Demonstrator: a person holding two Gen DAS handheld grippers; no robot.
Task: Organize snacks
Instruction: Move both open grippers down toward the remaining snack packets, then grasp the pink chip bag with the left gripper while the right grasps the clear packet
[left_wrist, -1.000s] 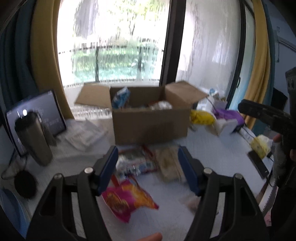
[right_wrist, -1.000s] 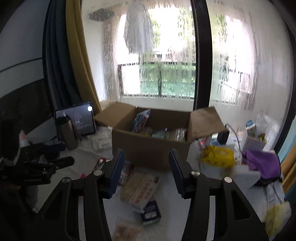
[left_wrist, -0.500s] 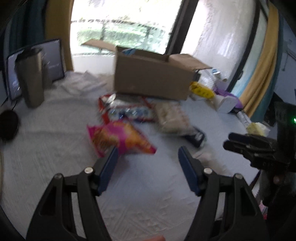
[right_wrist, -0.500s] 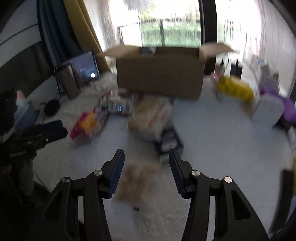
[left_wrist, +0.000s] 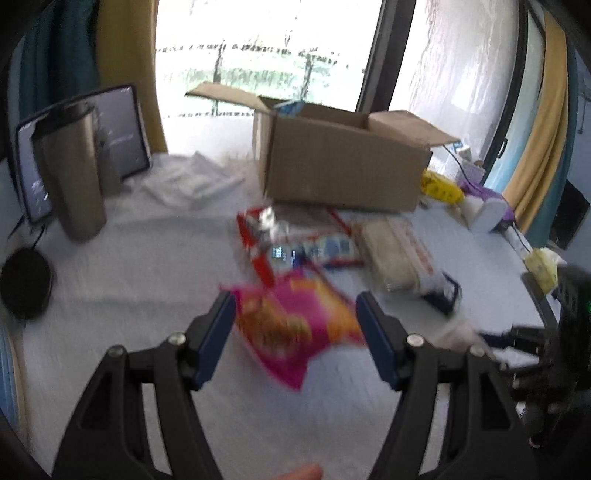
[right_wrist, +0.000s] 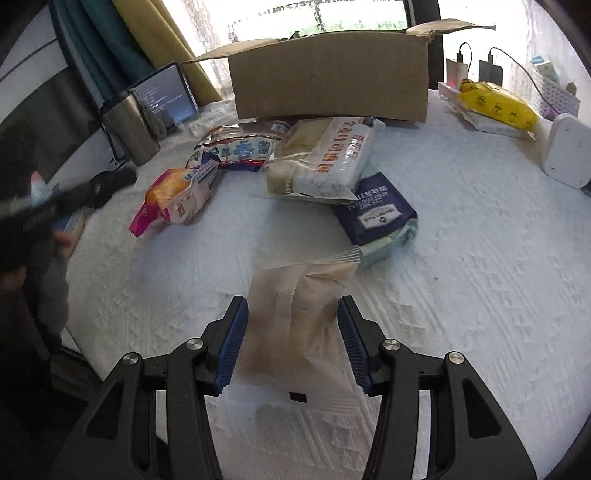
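Snacks lie scattered on a white-clothed surface (right_wrist: 480, 229) in front of an open cardboard box (right_wrist: 332, 74) that stands by the window. The right gripper (right_wrist: 291, 332) is spread wide, its blue-padded fingers (right_wrist: 232, 343) on either side of a tan, translucent packet (right_wrist: 291, 314) lying flat on the cloth; the pads sit close to the packet's edges without clearly pressing it. Just beyond the packet rests a navy pack (right_wrist: 376, 214), partly tucked under a white toast bag (right_wrist: 321, 158). Left of that lie a blue-and-white bag (right_wrist: 236, 151) and a pink-and-orange bag (right_wrist: 177, 195).

The left gripper (left_wrist: 295, 332) is also released, its fingers (left_wrist: 216, 332) framing the pink-and-orange bag (left_wrist: 295, 325) on the cloth below; the view is motion-blurred, so contact cannot be judged. Behind that bag sit a red-edged pack (left_wrist: 299, 240), the toast bag (left_wrist: 395, 254) and the box (left_wrist: 343, 166), from whose top a blue packet (left_wrist: 290, 107) pokes out.

At the surface's left edge stand a steel tumbler (right_wrist: 129, 129) and a tablet (right_wrist: 166, 96), its screen lit. On the right are a yellow pouch (right_wrist: 495, 103), a white device (right_wrist: 565, 151) and two plugged-in chargers (right_wrist: 491, 72).
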